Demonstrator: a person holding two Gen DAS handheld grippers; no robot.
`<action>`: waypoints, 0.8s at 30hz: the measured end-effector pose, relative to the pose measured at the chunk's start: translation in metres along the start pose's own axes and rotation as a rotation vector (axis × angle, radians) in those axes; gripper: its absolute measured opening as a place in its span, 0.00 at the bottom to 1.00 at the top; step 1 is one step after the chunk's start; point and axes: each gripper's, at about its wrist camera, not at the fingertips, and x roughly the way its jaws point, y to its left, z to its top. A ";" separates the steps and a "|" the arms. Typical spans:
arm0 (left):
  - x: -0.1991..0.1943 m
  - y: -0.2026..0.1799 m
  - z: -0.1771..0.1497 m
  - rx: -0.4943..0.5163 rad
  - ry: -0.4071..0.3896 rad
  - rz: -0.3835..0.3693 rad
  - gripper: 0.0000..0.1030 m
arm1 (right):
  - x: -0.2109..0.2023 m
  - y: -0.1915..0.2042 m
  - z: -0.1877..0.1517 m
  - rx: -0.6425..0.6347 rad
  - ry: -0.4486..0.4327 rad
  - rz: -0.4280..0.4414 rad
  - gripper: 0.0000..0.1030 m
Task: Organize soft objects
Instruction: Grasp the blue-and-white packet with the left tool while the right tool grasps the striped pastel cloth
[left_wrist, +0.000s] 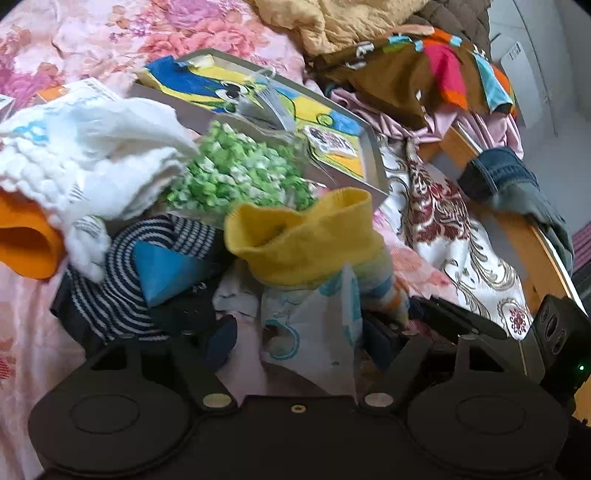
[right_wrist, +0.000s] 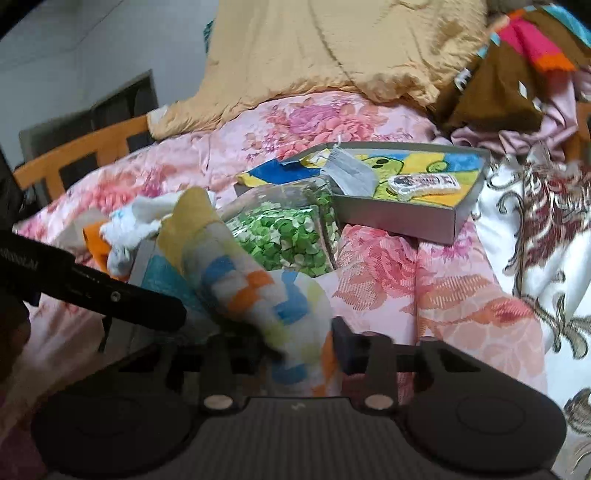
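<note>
A sock with a yellow cuff and a body of blue, orange and white blocks lies on a heap of small garments. My right gripper is shut on its toe end; in the left wrist view that gripper comes in from the right. My left gripper stands open, low over the heap. A white cloth with blue print is between its fingers, and the pads stay off it. One left finger crosses the right wrist view.
A navy-striped garment, a white quilted cloth and an orange piece lie left. Behind are a bag of green bits and a grey box holding a cartoon towel. A wooden bed rail runs right.
</note>
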 end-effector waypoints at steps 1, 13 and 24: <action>-0.001 0.001 0.001 0.003 -0.011 0.005 0.70 | 0.001 -0.001 0.000 0.014 0.000 -0.001 0.29; 0.000 -0.003 0.005 0.122 -0.060 -0.025 0.50 | 0.006 0.003 0.004 0.019 0.011 -0.026 0.49; 0.012 0.013 0.017 0.108 0.015 0.002 0.42 | 0.025 0.011 0.016 0.023 0.060 0.004 0.52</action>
